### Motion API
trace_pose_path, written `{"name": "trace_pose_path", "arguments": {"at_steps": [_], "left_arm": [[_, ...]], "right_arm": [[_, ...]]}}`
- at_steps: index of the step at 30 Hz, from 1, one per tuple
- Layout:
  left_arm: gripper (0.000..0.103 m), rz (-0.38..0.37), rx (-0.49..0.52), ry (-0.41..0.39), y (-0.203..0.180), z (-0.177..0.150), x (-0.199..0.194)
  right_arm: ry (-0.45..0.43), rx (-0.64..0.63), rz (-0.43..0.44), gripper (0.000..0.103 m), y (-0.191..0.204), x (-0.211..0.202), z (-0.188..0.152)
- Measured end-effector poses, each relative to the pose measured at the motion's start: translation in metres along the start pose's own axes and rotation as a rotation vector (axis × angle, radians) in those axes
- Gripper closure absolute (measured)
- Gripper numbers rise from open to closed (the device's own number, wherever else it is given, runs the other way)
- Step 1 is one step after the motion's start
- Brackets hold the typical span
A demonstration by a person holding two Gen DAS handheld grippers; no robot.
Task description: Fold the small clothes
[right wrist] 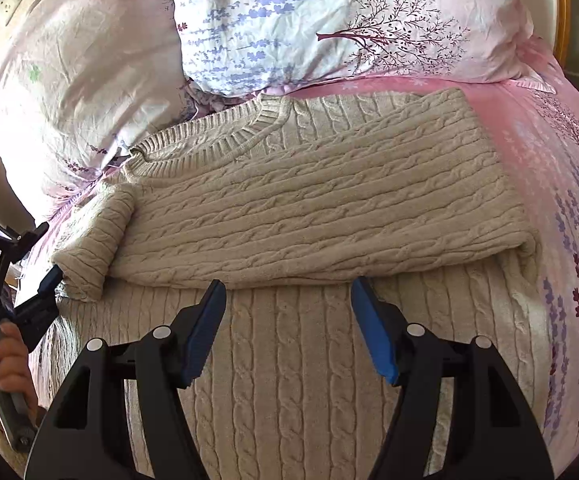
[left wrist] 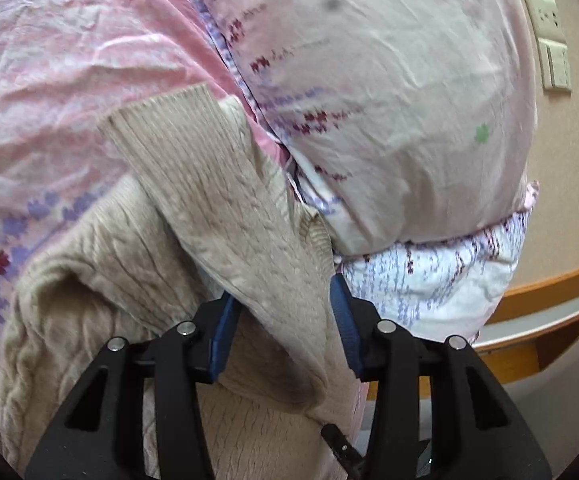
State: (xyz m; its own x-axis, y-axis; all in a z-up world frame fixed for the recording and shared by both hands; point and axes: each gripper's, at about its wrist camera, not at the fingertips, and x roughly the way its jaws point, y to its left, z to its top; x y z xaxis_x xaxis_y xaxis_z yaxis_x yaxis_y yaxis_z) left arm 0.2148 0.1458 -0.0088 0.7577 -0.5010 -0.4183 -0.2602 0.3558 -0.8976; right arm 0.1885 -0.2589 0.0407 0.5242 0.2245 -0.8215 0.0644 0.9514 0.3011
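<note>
A beige cable-knit sweater [right wrist: 313, 208] lies on the pink bed, partly folded, its ribbed collar [right wrist: 225, 136] toward the pillows. In the left wrist view a sleeve [left wrist: 209, 200] with a ribbed cuff runs up between the fingers of my left gripper [left wrist: 285, 300]; the jaws stand wide apart around the knit. The left gripper also shows in the right wrist view [right wrist: 49, 280] at the sweater's left edge by the folded sleeve [right wrist: 93, 236]. My right gripper [right wrist: 287, 292] is open and empty just above the sweater's lower body.
Two floral pillows [right wrist: 329, 20] lie at the head of the bed behind the sweater. The pink printed sheet [right wrist: 561, 160] extends to the right. A wall with sockets [left wrist: 549, 40] and a wooden bed frame [left wrist: 549, 284] lie to the left gripper's right.
</note>
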Motion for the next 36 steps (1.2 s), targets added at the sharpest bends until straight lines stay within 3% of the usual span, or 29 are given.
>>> {"name": "trace_pose_path", "arguments": {"at_steps": [2, 3, 7, 11, 13, 15, 17, 18, 22, 25, 28, 33, 36], "left_arm": [[0.088, -0.017, -0.002, -0.026, -0.003, 0.005, 0.000], [0.092, -0.029, 0.011, -0.035, -0.009, 0.006, 0.002], [0.094, -0.103, 0.149, -0.022, -0.053, -0.014, 0.020], [0.094, -0.153, 0.344, 0.080, -0.102, -0.064, 0.050], [0.094, -0.143, 0.472, 0.171, -0.125, -0.098, 0.073], [0.087, -0.093, 0.621, 0.282, -0.141, -0.137, 0.099], [0.071, -0.008, 0.783, 0.385, -0.146, -0.173, 0.120], [0.069, 0.015, 0.852, 0.429, -0.147, -0.191, 0.128], [0.047, 0.016, 0.928, 0.559, -0.139, -0.215, 0.132], [0.044, 0.009, 0.952, 0.503, -0.134, -0.199, 0.105], [0.044, 0.036, 0.937, 0.381, -0.124, -0.155, 0.069], [0.044, 0.287, 0.829, 0.102, -0.082, -0.048, 0.011], [0.046, 0.397, 0.730, 0.017, -0.055, 0.003, -0.013]], "right_arm": [[-0.007, 0.000, 0.000, 0.036, -0.002, -0.002, 0.000], [-0.011, 0.003, 0.001, 0.036, -0.004, -0.004, 0.000], [-0.038, 0.033, -0.005, 0.036, -0.019, -0.011, 0.001], [-0.061, 0.080, -0.022, 0.036, -0.042, -0.018, 0.002], [-0.075, 0.107, -0.035, 0.036, -0.056, -0.023, 0.002], [-0.088, 0.136, -0.049, 0.036, -0.070, -0.027, -0.001], [-0.105, 0.175, -0.060, 0.037, -0.084, -0.032, -0.003], [-0.111, 0.196, -0.054, 0.037, -0.091, -0.034, -0.004], [-0.145, 0.232, -0.052, 0.037, -0.103, -0.041, -0.002], [-0.140, 0.226, 0.047, 0.044, -0.101, -0.043, 0.001], [-0.118, 0.203, 0.128, 0.052, -0.094, -0.036, 0.006], [-0.050, 0.184, 0.131, 0.063, -0.085, -0.013, 0.014], [-0.033, 0.170, 0.109, 0.066, -0.081, -0.005, 0.014]]}}
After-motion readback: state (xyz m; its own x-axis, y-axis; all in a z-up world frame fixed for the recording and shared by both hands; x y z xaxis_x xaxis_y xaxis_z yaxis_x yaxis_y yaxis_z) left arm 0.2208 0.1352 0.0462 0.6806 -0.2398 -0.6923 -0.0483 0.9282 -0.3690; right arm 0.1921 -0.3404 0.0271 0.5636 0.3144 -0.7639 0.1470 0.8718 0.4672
